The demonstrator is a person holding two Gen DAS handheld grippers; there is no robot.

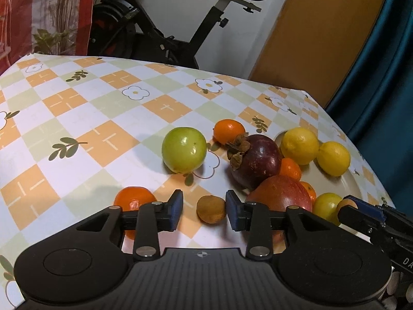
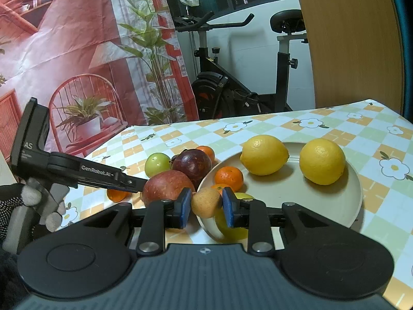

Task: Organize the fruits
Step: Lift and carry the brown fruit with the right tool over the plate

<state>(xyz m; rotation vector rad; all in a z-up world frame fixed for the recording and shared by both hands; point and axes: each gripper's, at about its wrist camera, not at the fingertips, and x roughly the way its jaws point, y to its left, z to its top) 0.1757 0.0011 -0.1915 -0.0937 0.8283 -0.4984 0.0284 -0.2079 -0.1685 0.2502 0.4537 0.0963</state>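
Right black two-finger gripper [image 2: 206, 208]: blue pads pinched on a small tan, matte, roundish fruit [image 2: 205, 202], held just over the near rim of the round beige plate [image 2: 357, 196].
Left black gripper [image 1: 204, 210]: jaws part-open, a small brown rough-skinned fruit [image 1: 211, 209] sits between the pads on the cloth; right pad at or very near it, left pad clear, so not clamped. No earlier frame to compare.
Writing: "GenRobot.AI" in white on the left gripper's side arm in the right wrist view; partial "AS" on its body. A gloved hand [image 2: 15, 206] holds it.
Beside the plate: glossy red apple [image 2: 167, 187], dark purple mangosteen with dry leafy cap [image 1: 255, 161], smooth green round fruit [image 1: 184, 149], loose orange mandarin [image 1: 134, 200].
On the plate: small mandarins [image 2: 229, 178], two dimpled yellow lemons [image 2: 263, 154].
Table cover [image 1: 77, 108]: glossy orange/green check with white flowers.
Far: black exercise bike [image 2: 232, 77], printed red backdrop [image 2: 77, 51].
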